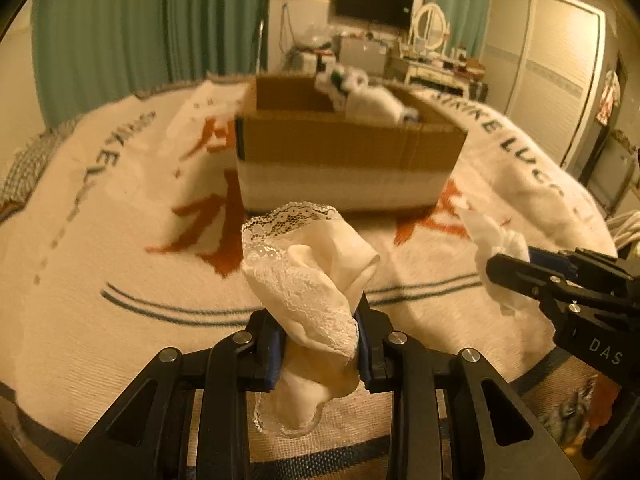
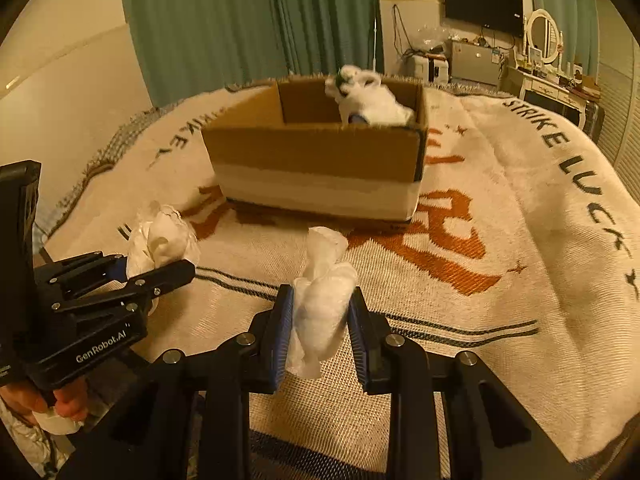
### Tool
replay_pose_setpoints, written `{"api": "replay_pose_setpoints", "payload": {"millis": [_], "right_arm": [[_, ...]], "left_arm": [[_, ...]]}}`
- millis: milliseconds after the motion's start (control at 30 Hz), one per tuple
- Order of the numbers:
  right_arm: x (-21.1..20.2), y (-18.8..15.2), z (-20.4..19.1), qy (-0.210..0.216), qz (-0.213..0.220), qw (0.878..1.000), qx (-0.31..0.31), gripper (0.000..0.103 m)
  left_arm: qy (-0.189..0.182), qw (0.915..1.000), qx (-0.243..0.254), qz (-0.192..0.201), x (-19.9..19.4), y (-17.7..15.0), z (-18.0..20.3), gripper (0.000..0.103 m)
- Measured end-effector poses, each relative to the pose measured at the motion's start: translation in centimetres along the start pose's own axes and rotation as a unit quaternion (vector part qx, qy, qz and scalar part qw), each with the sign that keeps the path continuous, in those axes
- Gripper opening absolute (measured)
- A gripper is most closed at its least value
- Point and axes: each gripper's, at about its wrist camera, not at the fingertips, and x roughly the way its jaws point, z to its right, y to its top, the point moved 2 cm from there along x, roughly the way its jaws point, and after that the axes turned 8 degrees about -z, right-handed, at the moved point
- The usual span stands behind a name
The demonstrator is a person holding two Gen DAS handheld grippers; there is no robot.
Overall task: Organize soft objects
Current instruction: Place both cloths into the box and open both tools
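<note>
My left gripper (image 1: 320, 332) is shut on a cream lace-trimmed cloth (image 1: 308, 276) and holds it above the bed blanket, in front of the cardboard box (image 1: 348, 160). My right gripper (image 2: 322, 322) is shut on a white crumpled cloth (image 2: 324, 300), also in front of the box (image 2: 316, 168). Each gripper shows in the other's view: the right one (image 1: 560, 284) with its white cloth (image 1: 494, 248), the left one (image 2: 120, 280) with its cream cloth (image 2: 162, 240). A white plush toy (image 2: 372, 102) sits in the box's far right corner (image 1: 372, 100).
The box stands on a cream blanket (image 2: 500, 240) with orange characters and "STRIKE LUCKY" lettering, spread over a bed. Green curtains (image 2: 240, 20), a wall TV (image 2: 482, 4), a dresser with a round mirror (image 2: 542, 36) and a wardrobe (image 1: 540, 68) lie beyond.
</note>
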Motion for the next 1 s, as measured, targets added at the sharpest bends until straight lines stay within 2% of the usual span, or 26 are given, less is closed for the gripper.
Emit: {"api": "replay_pose_setpoints", "payload": {"millis": [300,533,767,1000], "right_arm": [[-4.9,3.7,-0.7,-0.011,0.064,0.998,-0.024,0.026],[-6.8,9.4,-1.0,-0.007,0.1,0.994,-0.048,0.026],[-5.1,14.8,0.1,0.008,0.103,0.994,-0.046,0.027],[-1.3,17.2,1.4,0.019,0.083,0.996,-0.041,0.027]], "left_arm": [[-0.008,0.9973,0.029,0.068,-4.1,4.5,1.6,0.028],[-0.005,0.9948,0.049,0.089,-4.7,9.1,2.1,0.028],[0.01,0.9948,0.059,0.083,-1.4,13.6,1.2,0.028],[0.011,0.9962,0.062,0.06,3.4,16.1,-0.1,0.028]]}}
